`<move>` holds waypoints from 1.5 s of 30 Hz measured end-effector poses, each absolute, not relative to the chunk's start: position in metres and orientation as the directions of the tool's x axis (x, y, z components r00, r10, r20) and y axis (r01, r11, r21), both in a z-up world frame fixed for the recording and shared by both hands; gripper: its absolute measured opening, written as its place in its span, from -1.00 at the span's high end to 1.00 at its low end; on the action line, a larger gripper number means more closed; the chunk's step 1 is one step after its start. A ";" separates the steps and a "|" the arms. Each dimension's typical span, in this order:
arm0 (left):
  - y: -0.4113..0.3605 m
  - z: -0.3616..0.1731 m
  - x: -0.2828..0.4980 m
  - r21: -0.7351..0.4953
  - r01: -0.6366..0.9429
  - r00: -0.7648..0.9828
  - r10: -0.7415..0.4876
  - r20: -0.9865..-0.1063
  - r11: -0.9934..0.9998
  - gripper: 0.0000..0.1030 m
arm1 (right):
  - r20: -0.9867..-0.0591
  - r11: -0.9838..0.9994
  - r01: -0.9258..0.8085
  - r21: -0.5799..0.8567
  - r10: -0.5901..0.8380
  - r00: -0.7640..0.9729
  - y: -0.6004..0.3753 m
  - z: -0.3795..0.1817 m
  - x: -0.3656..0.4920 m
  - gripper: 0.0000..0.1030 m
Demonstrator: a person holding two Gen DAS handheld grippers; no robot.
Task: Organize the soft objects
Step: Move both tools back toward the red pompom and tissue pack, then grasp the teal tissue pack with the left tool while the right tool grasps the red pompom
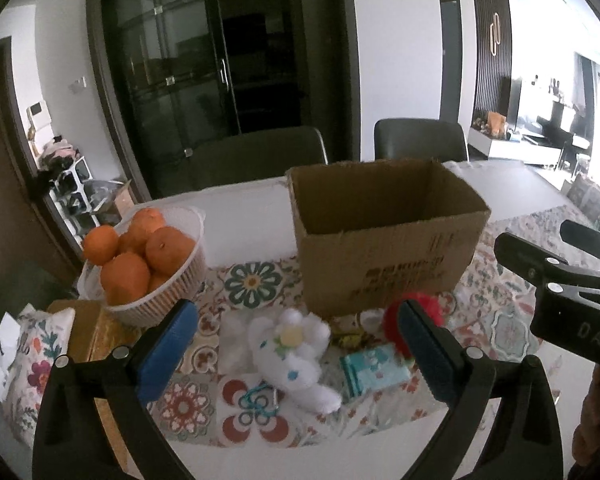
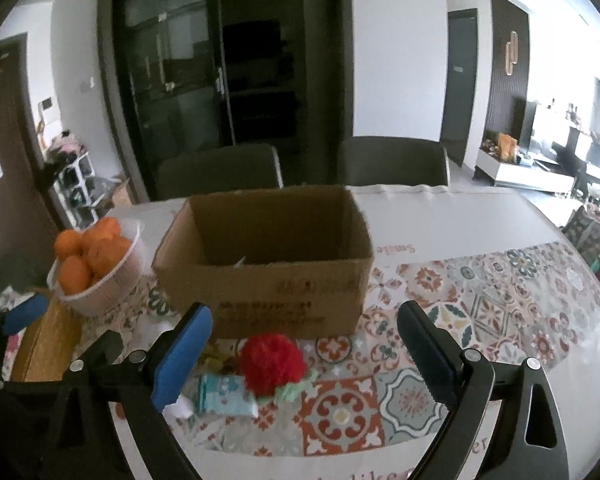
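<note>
A white plush toy with a flower on it lies on the patterned tablecloth, between the fingers of my open left gripper, which hangs above it. A red fluffy ball lies in front of an open cardboard box; it also shows in the left wrist view. A teal packet lies beside it, also seen from the right wrist. My right gripper is open and empty above the red ball. The box looks empty.
A white basket of oranges stands left of the box. A gold box and a patterned cloth lie at the left. Teal and pink loops lie by the plush. Two chairs stand behind the table.
</note>
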State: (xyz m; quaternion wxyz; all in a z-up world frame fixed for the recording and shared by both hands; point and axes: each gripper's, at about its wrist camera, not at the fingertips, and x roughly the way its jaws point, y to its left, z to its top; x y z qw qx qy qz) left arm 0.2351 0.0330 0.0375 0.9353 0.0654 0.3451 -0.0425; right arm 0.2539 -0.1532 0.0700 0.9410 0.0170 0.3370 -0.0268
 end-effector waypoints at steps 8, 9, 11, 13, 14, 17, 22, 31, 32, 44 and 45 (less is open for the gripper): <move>0.057 0.021 0.219 0.094 0.096 0.746 -0.009 -0.665 0.991 -0.98 | -0.656 0.999 0.002 0.041 0.026 0.754 -0.130 0.048 0.243 -0.84; 0.059 0.019 0.217 0.091 0.093 0.744 -0.008 -0.668 0.991 -0.98 | -0.658 0.999 -0.001 0.043 0.029 0.752 -0.128 0.045 0.243 -0.84; 0.062 0.014 0.214 0.100 0.090 0.739 0.001 -0.673 0.991 -0.98 | -0.667 0.999 -0.008 0.051 0.040 0.744 -0.125 0.038 0.242 -0.84; 0.064 0.008 0.212 0.107 0.090 0.735 0.006 -0.678 0.990 -0.98 | -0.676 0.998 -0.013 0.056 0.048 0.736 -0.121 0.032 0.243 -0.84; 0.064 0.004 0.212 0.109 0.094 0.729 0.006 -0.684 0.990 -0.98 | -0.679 0.998 -0.017 0.054 0.049 0.732 -0.119 0.029 0.242 -0.84; 0.064 -0.008 0.211 0.105 0.107 0.710 -0.002 -0.704 0.989 -0.98 | -0.691 0.999 -0.018 0.052 0.048 0.721 -0.118 0.017 0.241 -0.84; 0.055 -0.027 0.211 0.076 0.136 0.674 -0.036 -0.738 0.988 -0.97 | -0.719 0.999 -0.027 0.047 0.052 0.693 -0.124 -0.002 0.242 -0.84; 0.028 -0.050 0.215 0.000 0.146 0.620 -0.092 -0.779 0.989 -0.97 | -0.747 0.985 -0.154 0.076 0.158 0.646 -0.140 -0.019 0.256 -0.84; 0.024 -0.053 0.217 -0.020 0.147 0.609 -0.106 -0.786 0.989 -0.97 | -0.753 0.983 -0.166 0.083 0.171 0.635 -0.142 -0.022 0.260 -0.84; -0.009 -0.085 0.250 -0.167 0.142 0.500 -0.216 -0.838 0.976 -0.96 | -0.808 0.960 -0.174 0.221 0.280 0.519 -0.170 -0.048 0.308 -0.84; -0.008 -0.087 0.253 -0.173 0.132 0.497 -0.216 -0.840 0.976 -0.96 | -0.811 0.959 -0.174 0.224 0.282 0.512 -0.171 -0.050 0.311 -0.84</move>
